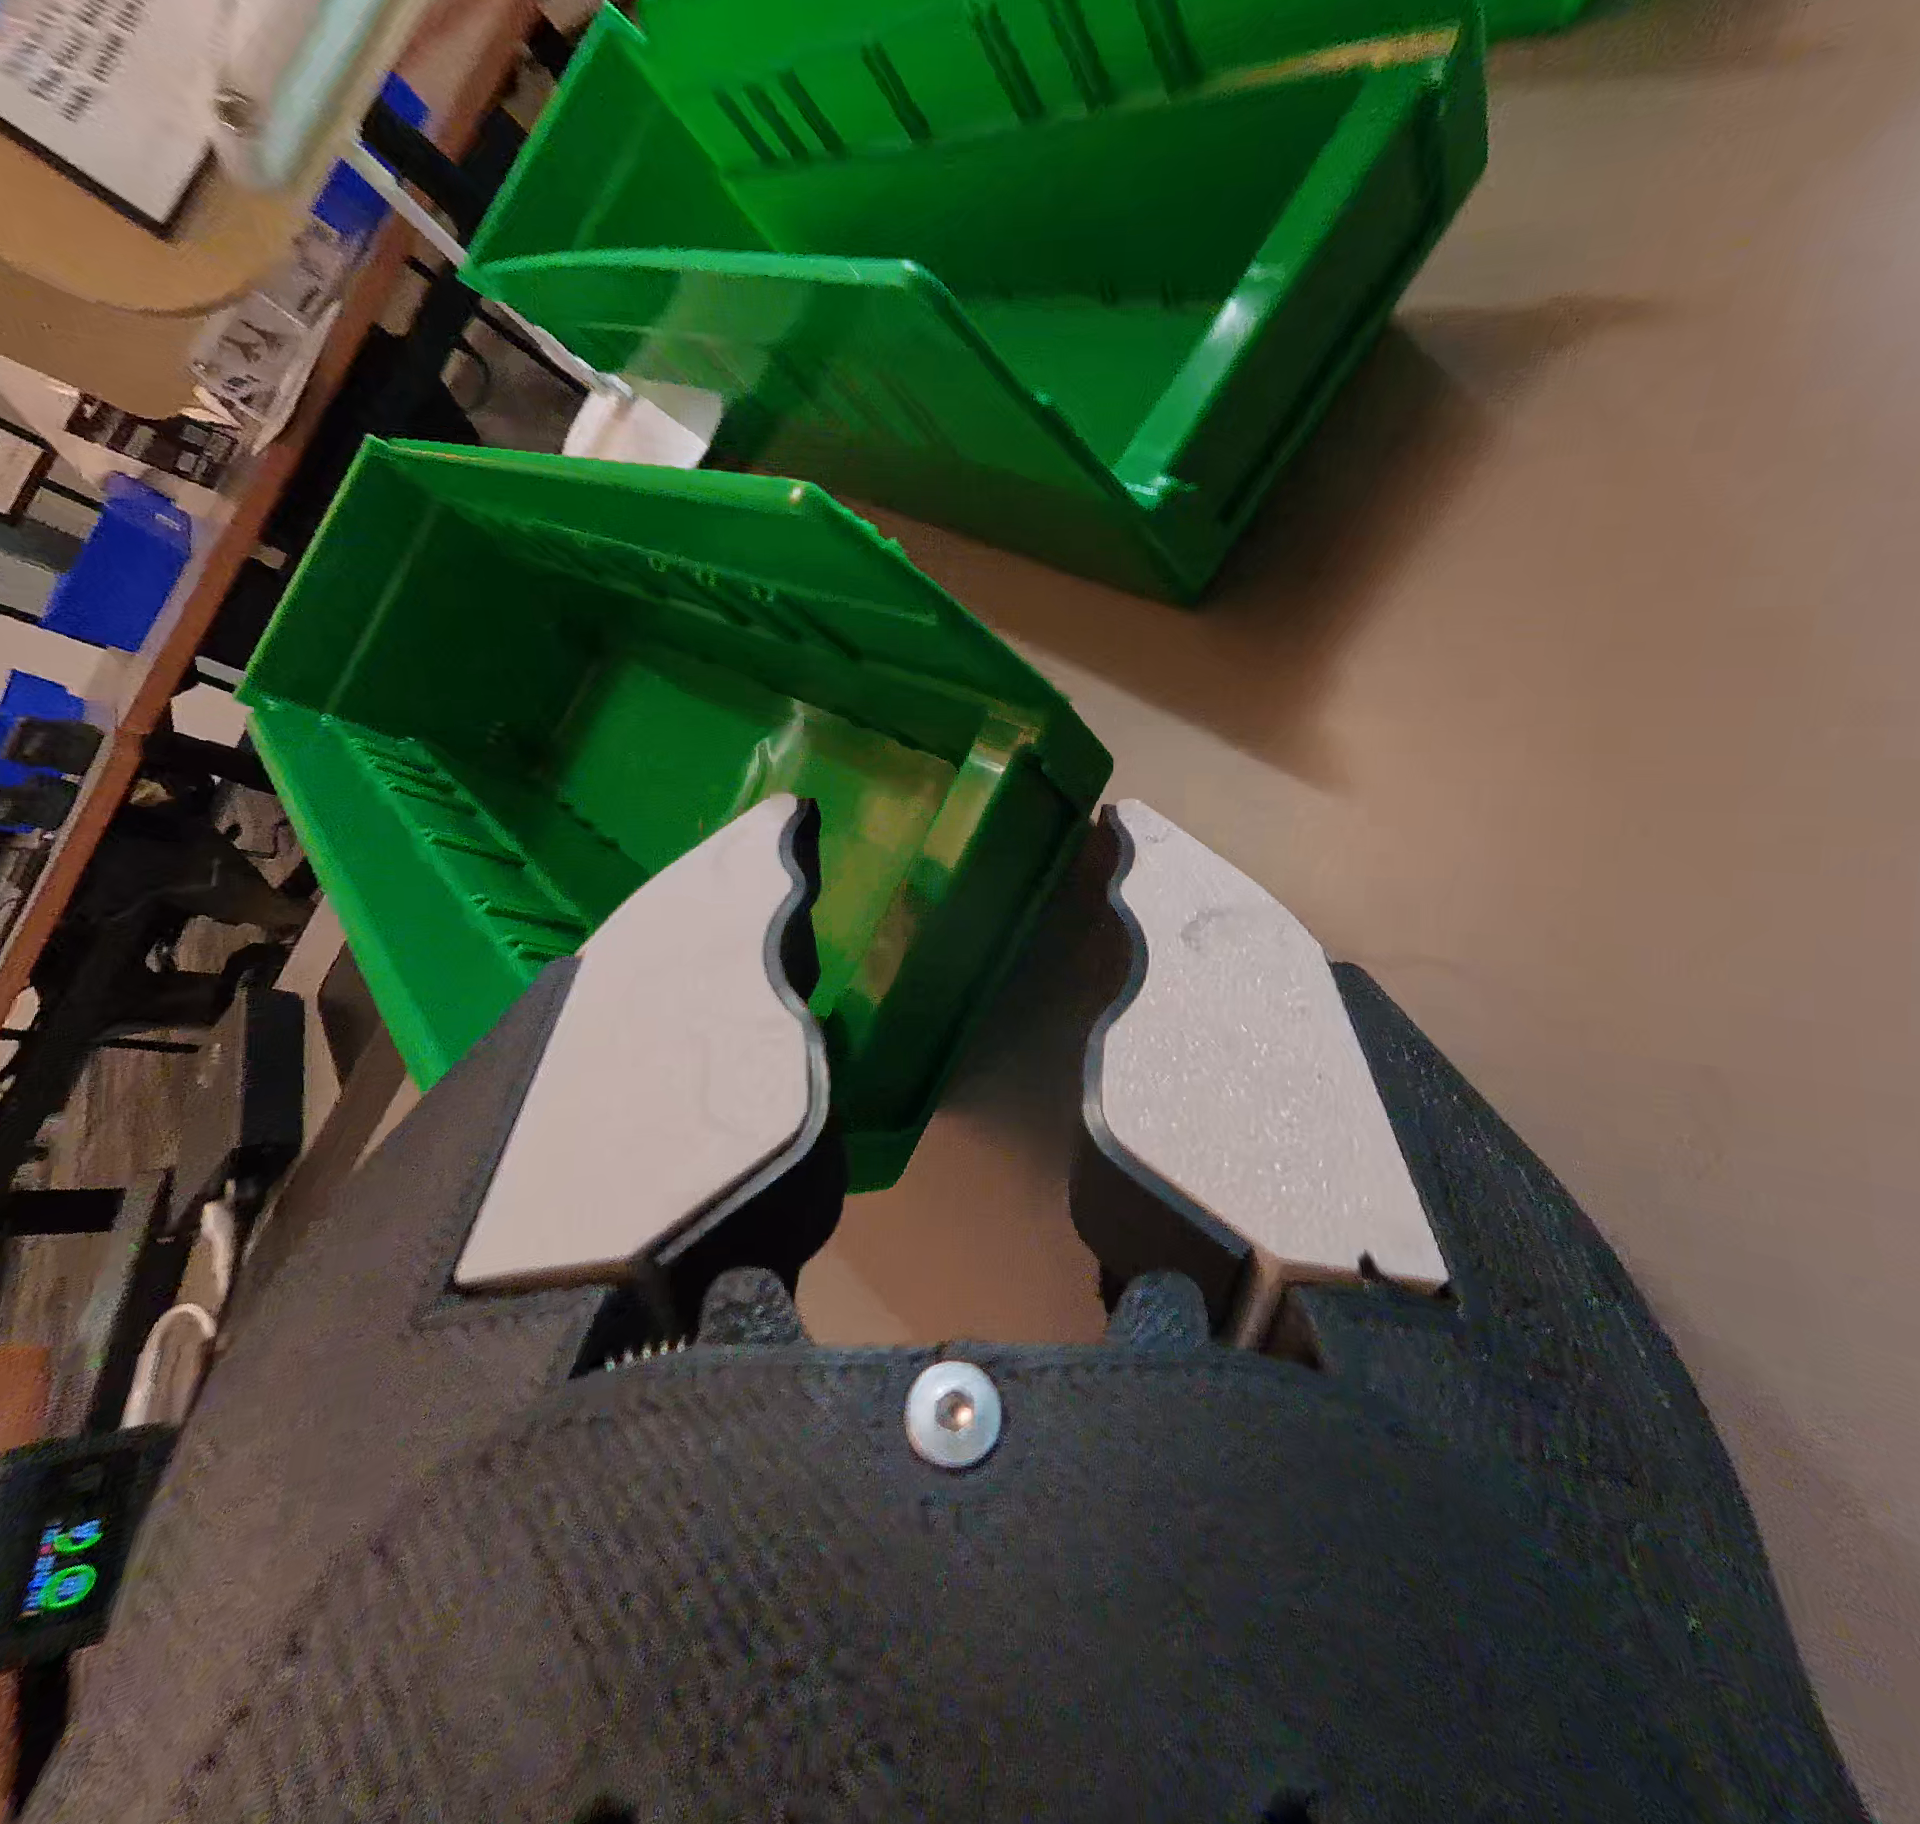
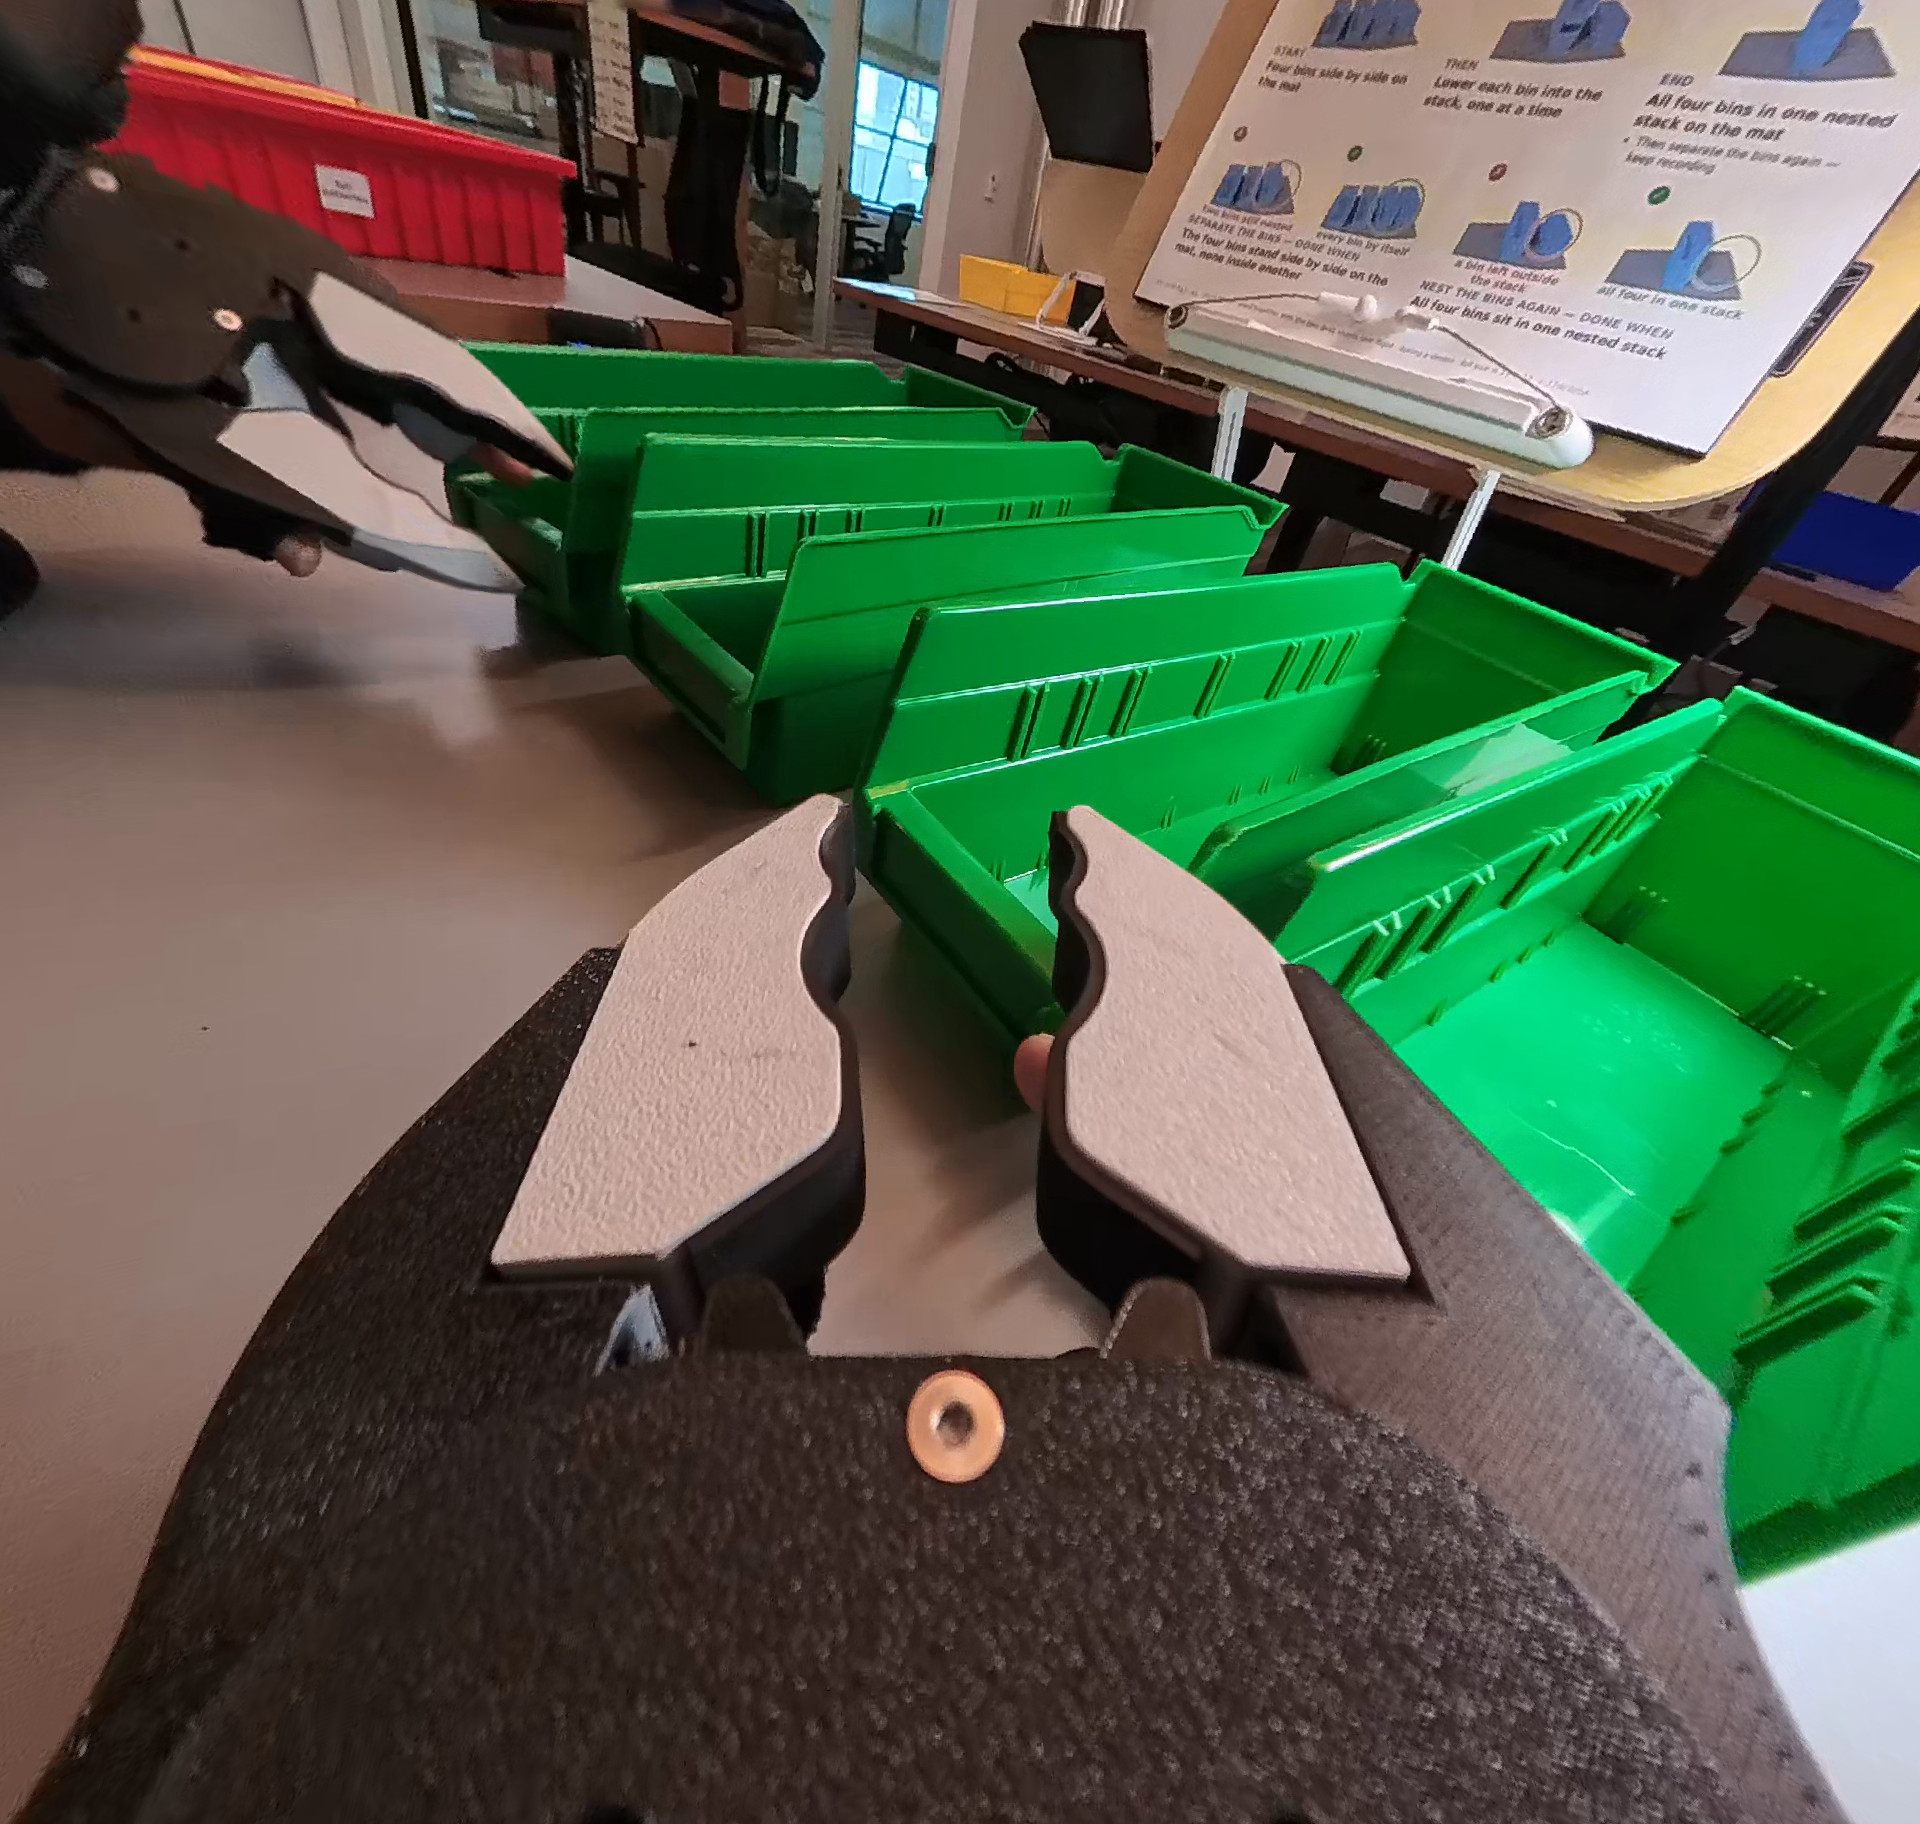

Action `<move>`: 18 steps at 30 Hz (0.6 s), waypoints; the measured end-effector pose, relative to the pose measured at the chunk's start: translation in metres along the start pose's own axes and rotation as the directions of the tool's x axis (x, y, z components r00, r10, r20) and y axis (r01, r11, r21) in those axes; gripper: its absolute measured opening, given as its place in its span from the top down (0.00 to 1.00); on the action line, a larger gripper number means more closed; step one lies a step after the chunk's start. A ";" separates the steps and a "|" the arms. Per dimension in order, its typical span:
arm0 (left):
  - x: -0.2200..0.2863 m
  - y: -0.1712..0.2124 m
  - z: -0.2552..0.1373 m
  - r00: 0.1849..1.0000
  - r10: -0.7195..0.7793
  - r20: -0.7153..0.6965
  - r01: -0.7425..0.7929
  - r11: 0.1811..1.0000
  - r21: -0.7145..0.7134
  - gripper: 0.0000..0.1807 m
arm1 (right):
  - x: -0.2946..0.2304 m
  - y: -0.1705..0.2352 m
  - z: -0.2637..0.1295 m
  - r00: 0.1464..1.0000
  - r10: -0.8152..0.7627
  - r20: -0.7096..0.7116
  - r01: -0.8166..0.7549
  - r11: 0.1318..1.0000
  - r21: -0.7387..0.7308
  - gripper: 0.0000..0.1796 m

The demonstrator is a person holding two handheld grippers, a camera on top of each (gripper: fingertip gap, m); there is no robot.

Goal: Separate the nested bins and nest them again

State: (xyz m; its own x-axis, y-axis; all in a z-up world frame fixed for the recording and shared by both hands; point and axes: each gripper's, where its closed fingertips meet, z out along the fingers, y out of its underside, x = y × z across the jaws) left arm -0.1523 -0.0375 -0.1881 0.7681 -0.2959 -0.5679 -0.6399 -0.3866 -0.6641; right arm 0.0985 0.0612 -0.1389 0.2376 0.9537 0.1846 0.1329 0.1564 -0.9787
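Several green bins stand side by side on the table. In the left wrist view my left gripper [image 1: 956,818] is open and straddles the front wall of the nearest bin [image 1: 582,725]: one finger inside, one outside. A second bin [image 1: 1039,299] lies beyond it. In the right wrist view my right gripper [image 2: 951,818] is open, with the front corner of a bin [image 2: 1195,735] between its fingertips. The closest bin [image 2: 1662,1099] is to its right. My left gripper [image 2: 530,527] shows at the front of the farthest bin [image 2: 727,387], with another bin [image 2: 935,579] beside that one.
A red tote [image 2: 343,174] sits at the back left. An instruction board [image 2: 1558,164] on a stand rises behind the bins on the right. The table's far edge [image 1: 312,403] runs just behind the bins. Bare tabletop [image 2: 260,839] lies in front of the bins. Spacing between my two grippers at the tips: around 30 cm.
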 end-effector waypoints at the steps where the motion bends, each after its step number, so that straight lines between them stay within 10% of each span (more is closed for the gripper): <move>1: 0.000 0.003 0.002 0.999 0.032 -0.010 -0.033 0.999 -0.031 0.71 | 0.000 0.001 0.001 1.000 -0.003 0.001 0.003 1.000 -0.006 0.80; 18: -0.003 0.021 0.013 0.916 0.400 -0.021 -0.394 0.890 -0.230 0.83 | -0.005 0.004 -0.001 1.000 -0.031 0.001 0.031 0.999 -0.031 0.82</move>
State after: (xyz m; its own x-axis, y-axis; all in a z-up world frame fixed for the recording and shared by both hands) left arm -0.1684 -0.0332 -0.2065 0.4484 -0.4438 -0.7759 -0.8666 -0.4283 -0.2559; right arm 0.0986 0.0569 -0.1441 0.2328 0.9484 0.2153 0.1698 0.1783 -0.9692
